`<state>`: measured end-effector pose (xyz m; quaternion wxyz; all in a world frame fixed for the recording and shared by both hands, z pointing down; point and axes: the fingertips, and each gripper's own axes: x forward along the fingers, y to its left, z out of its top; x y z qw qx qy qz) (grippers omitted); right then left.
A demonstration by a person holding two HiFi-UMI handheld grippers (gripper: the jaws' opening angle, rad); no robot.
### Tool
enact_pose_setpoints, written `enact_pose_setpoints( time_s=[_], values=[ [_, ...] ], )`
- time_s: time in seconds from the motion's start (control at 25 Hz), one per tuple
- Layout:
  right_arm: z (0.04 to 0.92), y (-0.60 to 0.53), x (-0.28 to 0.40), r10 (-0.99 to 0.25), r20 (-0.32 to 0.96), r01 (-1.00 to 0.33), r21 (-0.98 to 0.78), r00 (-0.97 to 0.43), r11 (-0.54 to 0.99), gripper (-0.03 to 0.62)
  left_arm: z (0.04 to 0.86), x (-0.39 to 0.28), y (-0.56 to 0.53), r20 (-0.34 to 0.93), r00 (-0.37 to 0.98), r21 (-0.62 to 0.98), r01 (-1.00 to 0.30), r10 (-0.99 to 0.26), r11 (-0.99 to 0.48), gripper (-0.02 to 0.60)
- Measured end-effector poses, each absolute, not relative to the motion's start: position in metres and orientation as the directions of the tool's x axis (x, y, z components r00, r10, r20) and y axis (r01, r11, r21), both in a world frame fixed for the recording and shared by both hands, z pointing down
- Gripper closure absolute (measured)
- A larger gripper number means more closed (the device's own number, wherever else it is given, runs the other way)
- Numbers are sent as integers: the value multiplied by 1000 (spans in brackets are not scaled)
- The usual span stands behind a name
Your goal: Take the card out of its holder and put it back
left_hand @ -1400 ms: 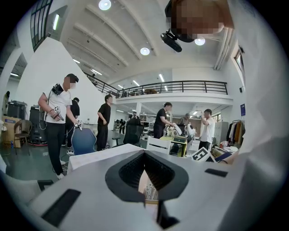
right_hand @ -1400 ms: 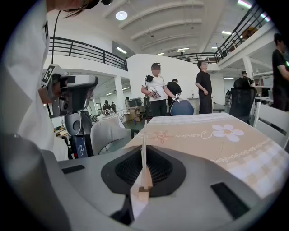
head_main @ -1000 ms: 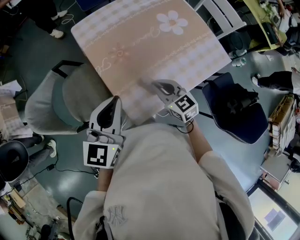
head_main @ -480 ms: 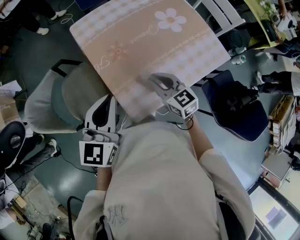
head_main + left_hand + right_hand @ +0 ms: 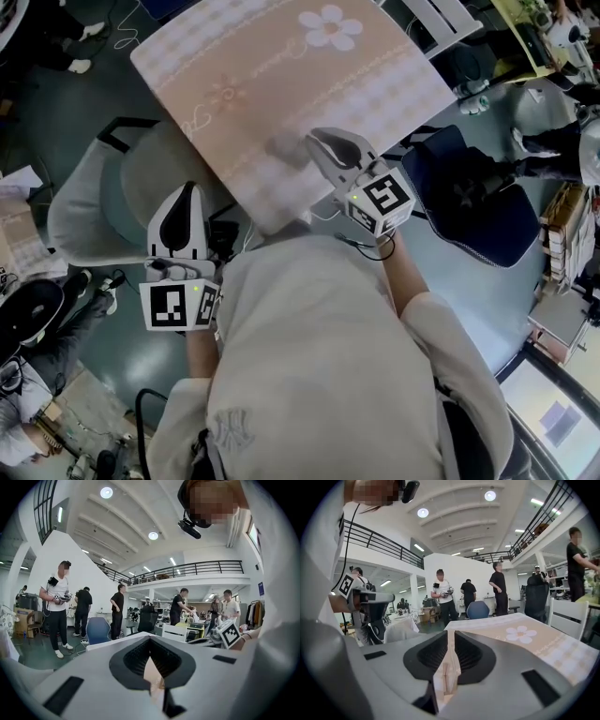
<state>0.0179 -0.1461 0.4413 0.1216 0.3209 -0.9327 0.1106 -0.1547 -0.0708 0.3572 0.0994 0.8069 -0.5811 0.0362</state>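
The right gripper point(image 5: 316, 142) hovers over the table's point(image 5: 375, 75) near edge, its jaws just eased to a slit and gripping nothing. The left gripper point(image 5: 185, 194) is clenched and empty. I can't see the card, and the tablecloth script is unreadable.

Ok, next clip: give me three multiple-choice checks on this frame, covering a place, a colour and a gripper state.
1. The right gripper is over: A the grey chair; B the tablecloth; C bare floor.
2. The tablecloth's flower is: A white; B red; C blue.
3. The right gripper's jaws are: A clamped on a card; B slightly apart, empty; C clamped on cloth.
Key: 1 B, the head view shows it above the cloth's near corner; 2 A, white petals on pinkish beige; 3 B, they have just been opening, with only cloth seen beyond the gap.
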Motion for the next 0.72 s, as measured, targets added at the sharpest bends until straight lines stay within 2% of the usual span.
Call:
enact_pose_setpoints(
  time_s=[0.36, 0.72],
  values=[
    [380, -117, 73, -723, 169, -743, -155, -669, 651, 564, 353, -155, -63, 163, 332, 100, -942, -929, -319, 581],
    [354, -71, 110, -801, 144, -809, -203, -581, 551, 571, 349, -134, -57, 154, 387, 103, -921, -909, -375, 581]
  ],
)
